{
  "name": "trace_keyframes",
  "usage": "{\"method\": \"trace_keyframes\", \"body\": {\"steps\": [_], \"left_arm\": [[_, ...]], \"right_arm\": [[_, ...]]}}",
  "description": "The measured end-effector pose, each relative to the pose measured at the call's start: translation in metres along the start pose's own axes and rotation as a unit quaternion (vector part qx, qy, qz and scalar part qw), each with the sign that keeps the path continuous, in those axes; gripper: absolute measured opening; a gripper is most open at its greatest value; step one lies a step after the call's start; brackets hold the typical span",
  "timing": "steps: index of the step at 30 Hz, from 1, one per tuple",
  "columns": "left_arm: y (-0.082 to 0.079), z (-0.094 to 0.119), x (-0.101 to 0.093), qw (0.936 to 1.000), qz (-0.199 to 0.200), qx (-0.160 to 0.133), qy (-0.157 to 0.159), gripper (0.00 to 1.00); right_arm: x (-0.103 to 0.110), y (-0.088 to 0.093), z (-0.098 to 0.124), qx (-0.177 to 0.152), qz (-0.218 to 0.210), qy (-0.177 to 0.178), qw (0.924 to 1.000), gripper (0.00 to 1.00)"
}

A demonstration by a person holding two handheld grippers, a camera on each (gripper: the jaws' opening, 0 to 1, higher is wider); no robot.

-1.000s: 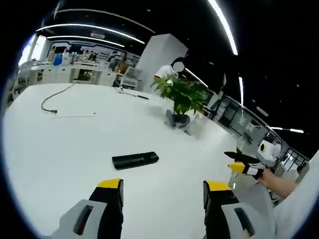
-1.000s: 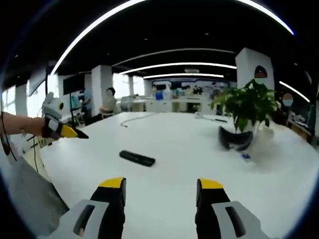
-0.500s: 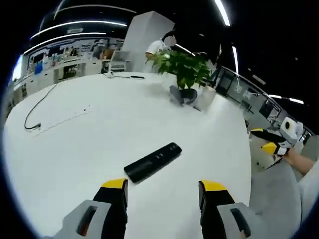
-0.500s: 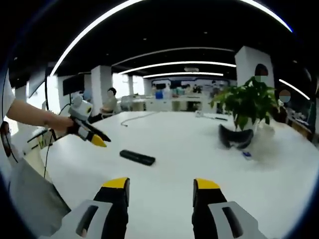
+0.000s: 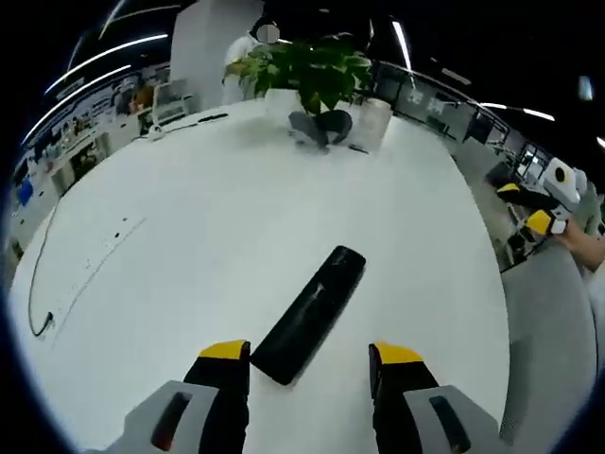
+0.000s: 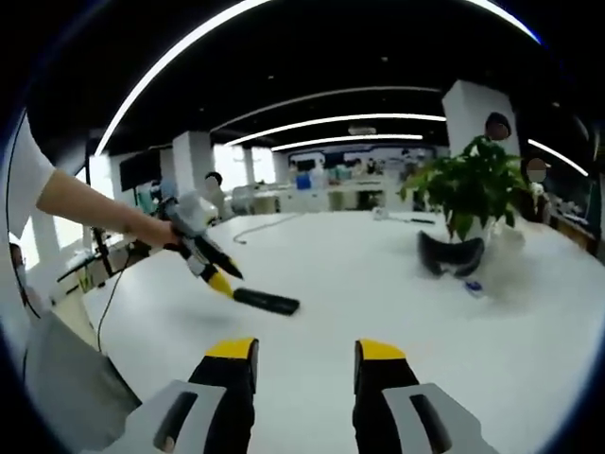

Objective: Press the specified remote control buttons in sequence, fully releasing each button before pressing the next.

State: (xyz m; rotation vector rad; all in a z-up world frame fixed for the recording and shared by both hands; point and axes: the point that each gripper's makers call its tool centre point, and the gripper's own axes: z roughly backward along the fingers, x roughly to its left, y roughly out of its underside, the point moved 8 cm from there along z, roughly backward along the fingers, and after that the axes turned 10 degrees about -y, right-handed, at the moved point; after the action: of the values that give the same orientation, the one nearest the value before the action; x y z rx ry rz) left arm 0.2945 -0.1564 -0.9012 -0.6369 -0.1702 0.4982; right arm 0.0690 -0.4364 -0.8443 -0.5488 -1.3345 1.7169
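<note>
You are holding the left gripper with jaws wide, just over the near end of the black remote, which is lying flat on the white bench near its edge. Your right gripper is hovering with jaws parted, holding nothing.

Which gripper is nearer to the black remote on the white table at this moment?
Left. The left gripper hangs right above the near end of the remote, jaws either side of it. The right gripper is well back from the remote, which lies apart beyond its jaws.
</note>
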Motion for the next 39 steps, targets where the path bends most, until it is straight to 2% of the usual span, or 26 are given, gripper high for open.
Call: {"method": "trace_keyframes", "body": {"steps": [2,3,5,8,12,14,15,16,18,20,21,25,30,32,35,39], "left_arm": [[0.003,-0.004,0.001,0.9994,-0.018,0.031,-0.002,0.51],[0.005,-0.008,0.003,0.9977,-0.048,0.048,-0.006,0.51],[0.004,-0.013,0.006,0.9954,-0.08,0.049,-0.021,0.45],[0.002,-0.019,0.006,0.9951,-0.084,0.051,-0.012,0.36],[0.0,-0.026,0.007,0.9892,-0.126,0.076,0.0,0.36],[0.001,-0.029,0.009,0.9826,-0.164,0.088,-0.001,0.36],[-0.004,-0.03,0.008,0.9822,-0.172,0.074,0.014,0.35],[-0.003,-0.03,0.008,0.9821,-0.167,0.085,0.012,0.35],[-0.004,-0.031,0.009,0.9786,-0.185,0.086,0.025,0.35],[-0.006,-0.031,0.01,0.9778,-0.187,0.09,0.026,0.36],[-0.007,-0.032,0.01,0.9747,-0.202,0.091,0.032,0.36],[-0.011,-0.034,0.01,0.969,-0.221,0.103,0.043,0.36],[-0.013,-0.035,0.012,0.9689,-0.217,0.113,0.036,0.32],[-0.013,-0.035,0.011,0.9679,-0.225,0.107,0.037,0.24],[-0.013,-0.037,0.009,0.9663,-0.23,0.11,0.034,0.24],[-0.012,-0.035,0.008,0.9674,-0.222,0.117,0.033,0.23]], "right_arm": [[0.0,0.0,-0.001,0.004,0.003,-0.001,1.0,0.38],[0.0,0.0,-0.002,0.005,0.004,-0.002,1.0,0.38],[0.001,0.001,-0.002,0.007,0.004,-0.003,1.0,0.37],[0.0,0.001,-0.002,0.009,0.003,-0.004,1.0,0.37],[0.0,0.001,-0.003,0.007,-0.001,-0.004,1.0,0.37],[0.0,0.001,-0.003,0.008,-0.003,-0.005,1.0,0.36],[-0.001,0.001,-0.004,0.01,-0.004,-0.005,0.9999,0.36],[-0.001,0.002,-0.004,0.01,-0.004,-0.006,0.9999,0.36],[0.0,0.002,-0.005,0.012,-0.004,-0.007,0.9999,0.36],[0.0,0.002,-0.006,0.014,-0.004,-0.01,0.9998,0.36],[0.0,0.002,-0.006,0.015,-0.004,-0.011,0.9998,0.36],[0.001,0.003,-0.009,0.024,-0.005,-0.018,0.9995,0.35],[0.002,0.004,-0.011,0.033,-0.001,-0.021,0.9992,0.35],[0.001,0.004,-0.011,0.033,-0.004,-0.021,0.9992,0.34],[0.001,0.005,-0.012,0.033,-0.006,-0.021,0.9992,0.34],[0.001,0.005,-0.012,0.034,-0.005,-0.021,0.9992,0.33]]}}
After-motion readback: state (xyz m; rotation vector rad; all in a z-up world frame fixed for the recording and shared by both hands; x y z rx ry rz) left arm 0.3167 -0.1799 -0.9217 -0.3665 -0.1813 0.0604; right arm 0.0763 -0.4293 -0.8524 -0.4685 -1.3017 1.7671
